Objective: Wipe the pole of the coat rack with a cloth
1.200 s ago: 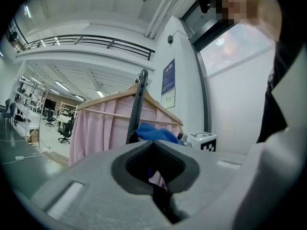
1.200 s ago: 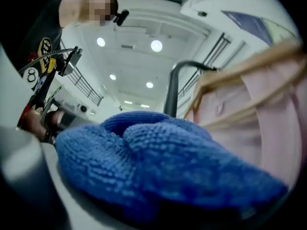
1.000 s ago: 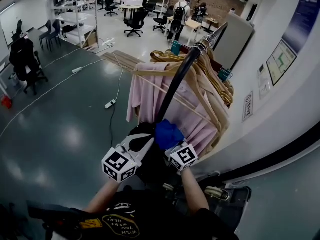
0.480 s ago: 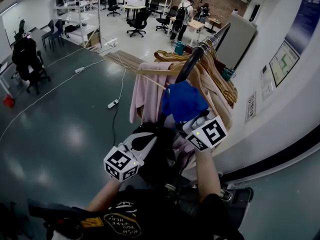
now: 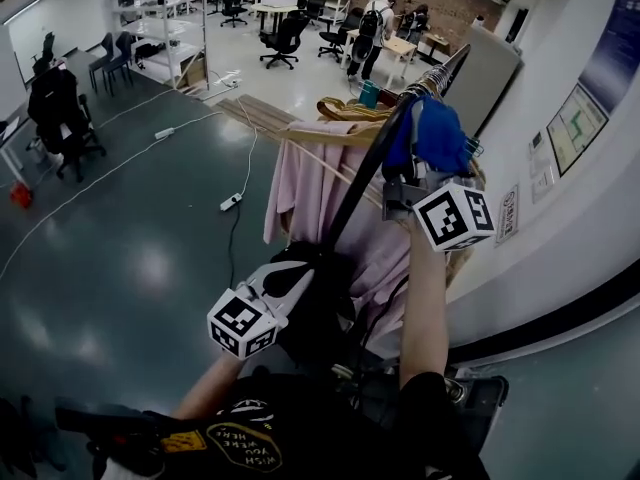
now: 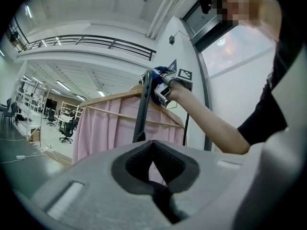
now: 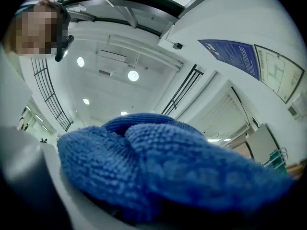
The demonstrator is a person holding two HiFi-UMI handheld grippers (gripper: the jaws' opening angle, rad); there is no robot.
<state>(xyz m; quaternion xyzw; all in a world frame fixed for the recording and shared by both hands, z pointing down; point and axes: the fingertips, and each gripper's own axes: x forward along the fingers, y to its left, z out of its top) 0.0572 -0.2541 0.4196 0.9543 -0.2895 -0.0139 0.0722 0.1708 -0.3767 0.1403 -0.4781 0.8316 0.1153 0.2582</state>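
Note:
The coat rack's black pole (image 5: 360,183) slants up from my left gripper toward the hanger-laden top. It also shows in the left gripper view as the thin dark pole (image 6: 144,104). My right gripper (image 5: 412,163) is raised high on the pole and shut on a blue cloth (image 5: 435,133), which is pressed against it. In the right gripper view the blue cloth (image 7: 168,171) fills the lower frame and hides the jaws. My left gripper (image 5: 300,268) stays low, jaws shut on the pole's lower part (image 6: 153,164).
A pink garment (image 5: 300,188) and several wooden hangers (image 5: 350,113) hang from the rack just left of the pole. A white wall (image 5: 560,218) stands close on the right. The rack's wheeled base (image 5: 470,388) sits below. A power strip (image 5: 230,203) lies on the floor.
My right gripper has slid the blue cloth up the pole, from beside the left gripper to near the top. The left gripper has stayed put.

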